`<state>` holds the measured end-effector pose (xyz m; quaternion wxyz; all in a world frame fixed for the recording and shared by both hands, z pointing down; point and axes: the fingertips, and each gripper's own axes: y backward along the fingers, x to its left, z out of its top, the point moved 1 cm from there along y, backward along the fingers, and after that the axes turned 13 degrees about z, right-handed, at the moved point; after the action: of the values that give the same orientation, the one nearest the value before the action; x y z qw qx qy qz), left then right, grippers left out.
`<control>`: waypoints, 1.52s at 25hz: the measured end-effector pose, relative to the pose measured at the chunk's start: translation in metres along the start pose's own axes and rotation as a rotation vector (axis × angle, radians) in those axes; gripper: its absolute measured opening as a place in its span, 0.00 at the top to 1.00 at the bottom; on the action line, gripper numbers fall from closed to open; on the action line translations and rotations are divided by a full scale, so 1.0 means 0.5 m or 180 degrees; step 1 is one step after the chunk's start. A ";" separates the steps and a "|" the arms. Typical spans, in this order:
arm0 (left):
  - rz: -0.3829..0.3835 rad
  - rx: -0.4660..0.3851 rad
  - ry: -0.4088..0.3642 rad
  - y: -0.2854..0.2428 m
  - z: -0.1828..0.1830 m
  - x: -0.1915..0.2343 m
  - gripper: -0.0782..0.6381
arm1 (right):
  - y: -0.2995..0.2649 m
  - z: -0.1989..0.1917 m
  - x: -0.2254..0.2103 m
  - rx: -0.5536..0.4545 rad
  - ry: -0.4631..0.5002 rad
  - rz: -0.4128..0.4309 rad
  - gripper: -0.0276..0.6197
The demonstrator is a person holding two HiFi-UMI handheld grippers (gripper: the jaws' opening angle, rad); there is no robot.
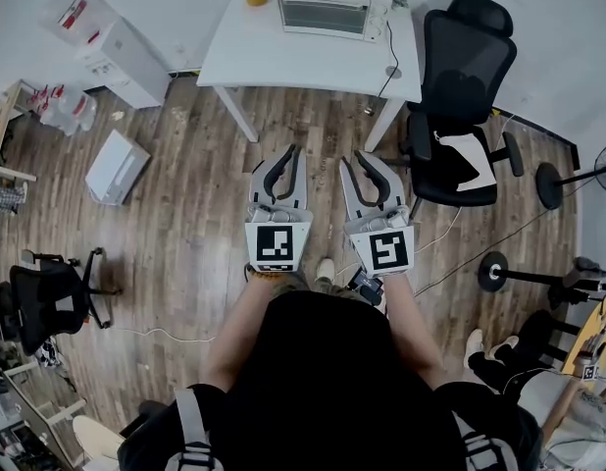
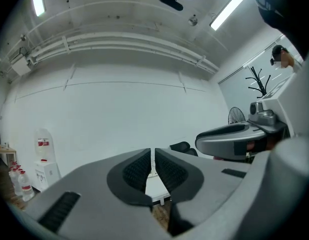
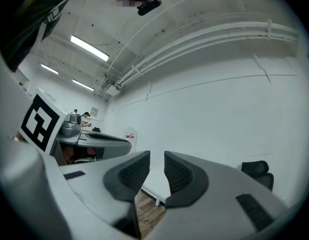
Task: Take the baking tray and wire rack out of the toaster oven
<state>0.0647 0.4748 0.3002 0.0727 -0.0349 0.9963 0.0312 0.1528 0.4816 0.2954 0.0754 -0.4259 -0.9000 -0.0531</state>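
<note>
Left gripper (image 2: 153, 156) fingers are pressing together, right gripper (image 3: 157, 159) fingers sitting slightly apart, both empty; only head view is showing white toaster oven (image 1: 325, 13) on white surface (image 1: 283, 62).

Toaster oven (image 1: 325, 14): pale, boxy, glass-fronted, door shut; upright at the far edge of the white table (image 1: 283, 62), right of its middle, front facing the near edge.
</note>
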 end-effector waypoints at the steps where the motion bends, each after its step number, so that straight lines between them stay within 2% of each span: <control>1: -0.0020 -0.0019 0.0016 -0.015 -0.002 0.005 0.88 | -0.013 -0.003 -0.006 0.0025 0.0017 0.0011 0.81; 8: -0.0208 0.0019 0.0101 -0.144 -0.032 0.047 0.87 | -0.122 -0.029 -0.068 0.0240 0.0090 -0.0013 0.76; 15: -0.0412 0.0053 0.0201 -0.275 -0.060 0.138 0.87 | -0.261 -0.060 -0.119 0.0471 0.0146 -0.0078 0.74; 29: -0.0807 0.0077 0.0235 -0.484 -0.130 0.299 0.84 | -0.463 -0.128 -0.220 0.1031 0.0269 -0.0451 0.69; 38: -0.0813 0.0148 0.0281 -0.580 -0.165 0.291 0.84 | -0.538 -0.182 -0.322 0.1176 0.0303 -0.0267 0.68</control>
<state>-0.0693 0.1713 0.3437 0.0330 -0.1611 0.9864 -0.0030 0.0533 0.1747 0.3474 0.1924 -0.3640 -0.9068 0.0899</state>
